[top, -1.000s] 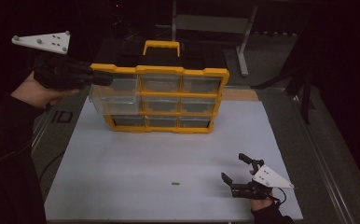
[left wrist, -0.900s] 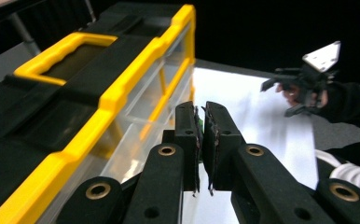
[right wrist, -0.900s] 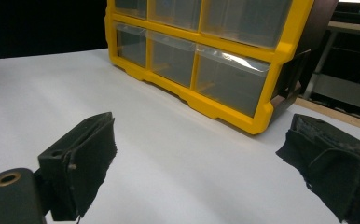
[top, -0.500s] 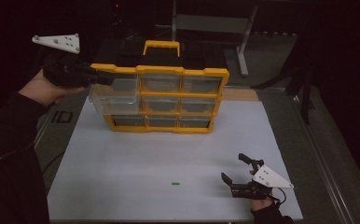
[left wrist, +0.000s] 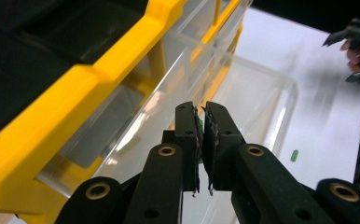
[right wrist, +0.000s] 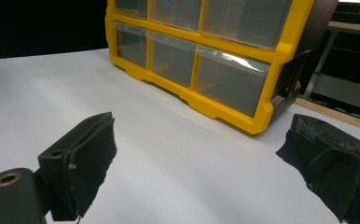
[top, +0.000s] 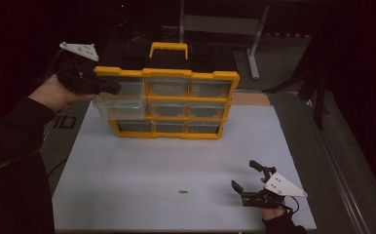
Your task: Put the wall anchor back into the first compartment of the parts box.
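Left gripper [left wrist: 201, 140], jaws pinched on what looks like a small green piece, poised over pulled-out clear drawer [top: 120, 102]; next: release inside; right gripper [top: 248, 176] gapes empty.

The high view looks forward and down from above the person's side of the table [top: 142, 170], taking in its whole white top. The left gripper view sits very close to the yellow drawer cabinet [left wrist: 66, 112], looking along its front from the upper left corner, down toward the table. The right gripper view sits low, near the tabletop [right wrist: 178, 154], facing the cabinet [right wrist: 225, 56] from some way off. All three views share the cabinet [top: 169, 105] front and the white tabletop [left wrist: 327, 116].
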